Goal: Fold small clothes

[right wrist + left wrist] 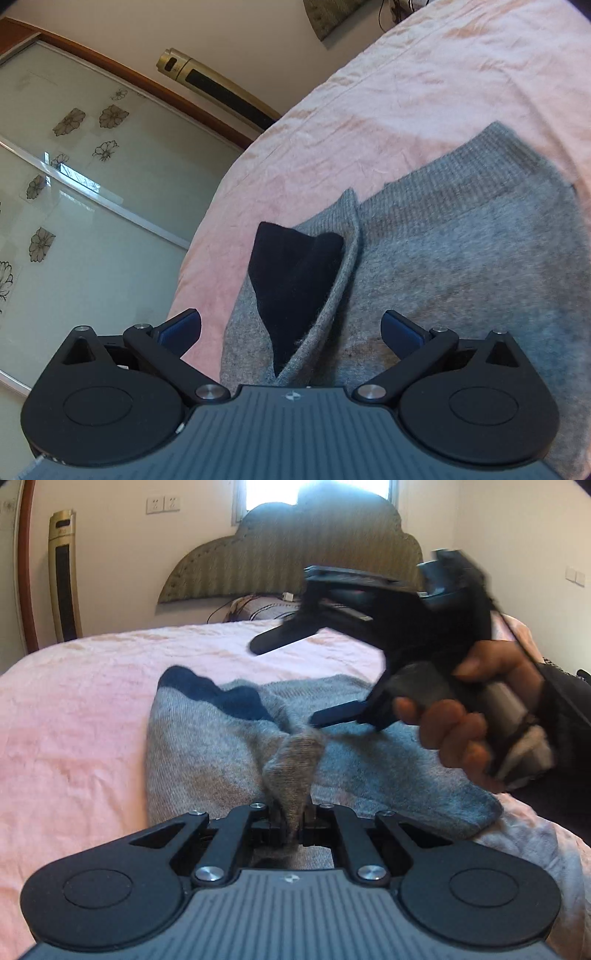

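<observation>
1. Cloth fills my left gripper (291, 821): its jaws are pressed together on a raised pinch of the grey knit garment (229, 753), so the fabric tents up into a ridge running toward 12 o'clock.
2. I hold that pinch, I judge, to anchor and lift the near edge so a fold can be carried over the rest.
3. My right gripper (291, 328) hangs with its jaws spread wide and nothing between them; in the left wrist view it sits at 2 o'clock, above the garment, in my right hand (469, 716).
4. Below the right gripper, at 12 o'clock in its own view, a flap of the garment is turned back and shows the dark lining (291, 280). That looks like the next place to grab.
5. The garment lies on the pink bedspread (74, 709), ribbed hem (461, 173) toward the far side, partly bunched, not yet a neat fold.
6. Farther out at 12 o'clock stand the headboard (295, 554) and, at 10 o'clock, a gold tower fan (64, 576).
</observation>
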`<state>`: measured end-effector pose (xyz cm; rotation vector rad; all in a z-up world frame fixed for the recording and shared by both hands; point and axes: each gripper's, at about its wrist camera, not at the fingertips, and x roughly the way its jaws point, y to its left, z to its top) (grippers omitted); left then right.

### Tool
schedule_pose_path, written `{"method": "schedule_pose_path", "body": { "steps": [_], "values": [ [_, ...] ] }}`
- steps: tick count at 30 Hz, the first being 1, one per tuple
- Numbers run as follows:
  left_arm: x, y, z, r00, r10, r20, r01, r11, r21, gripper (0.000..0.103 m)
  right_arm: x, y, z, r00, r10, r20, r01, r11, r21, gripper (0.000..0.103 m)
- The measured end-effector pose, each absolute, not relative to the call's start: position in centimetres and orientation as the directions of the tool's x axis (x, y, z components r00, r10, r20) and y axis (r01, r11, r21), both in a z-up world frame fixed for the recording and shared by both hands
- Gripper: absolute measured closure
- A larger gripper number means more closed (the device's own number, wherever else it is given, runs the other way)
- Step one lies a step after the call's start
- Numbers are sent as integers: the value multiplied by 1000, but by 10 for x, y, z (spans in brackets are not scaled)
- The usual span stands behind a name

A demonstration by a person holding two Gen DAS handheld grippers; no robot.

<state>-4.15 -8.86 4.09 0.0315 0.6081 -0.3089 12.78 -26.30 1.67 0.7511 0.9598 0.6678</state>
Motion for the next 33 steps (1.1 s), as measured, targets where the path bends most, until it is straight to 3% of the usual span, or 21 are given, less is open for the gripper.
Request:
{"method": "schedule_pose_path", "body": {
  "steps": [3,7,8,9,10,11,13,16,19,23,26,28,31,32,33],
  "values": [
    [-47,-93,42,781,-275,-561,311,950,-32,97,147,-249,13,367,821,-438,-156,518,841,4],
    [-41,-97,40,772,-268,-576,317,948,-16,97,170,-225,6,297,808,-509,-153,567,810,17],
    [-39,-99,40,772,-265,-578,321,947,-6,97,173,-221,6,297,792,-534,-172,594,786,33],
    [-39,-101,40,772,-264,-578,326,945,4,97,175,-217,6,300,769,-565,-192,629,753,59],
    [-38,-103,41,772,-264,-579,334,943,16,97,177,-216,5,299,745,-596,-204,660,723,73],
    [-38,-107,41,770,-266,-580,344,939,27,97,178,-218,3,302,743,-597,-215,664,717,82],
    [-35,-118,45,769,-285,-572,378,924,49,97,172,-233,10,335,751,-569,-258,655,711,87],
    [-32,-142,51,758,-357,-545,455,889,51,97,163,-273,36,409,757,-510,-311,641,702,87],
    [-31,-170,50,712,-446,-542,538,843,13,98,151,-321,48,469,707,-529,-316,694,647,87],
    [-22,-204,23,612,-488,-622,589,806,-53,98,144,-366,21,491,611,-621,-209,774,597,87],
    [-31,-216,11,618,-473,-628,601,799,-12,97,138,-380,1,511,622,-593,-167,748,642,88],
    [-33,-209,17,607,-495,-622,612,790,-32,95,135,-382,-4,527,627,-573,-149,732,664,81],
    [-38,-174,36,554,-587,-590,653,746,-131,73,128,-386,7,562,641,-523,-172,709,684,46],
    [-42,-154,43,559,-608,-564,647,745,-162,45,123,-389,14,586,637,-501,-184,707,683,28],
    [-44,-133,48,588,-608,-534,622,762,-182,11,119,-393,19,607,631,-483,-195,707,680,19]
  ]
}}
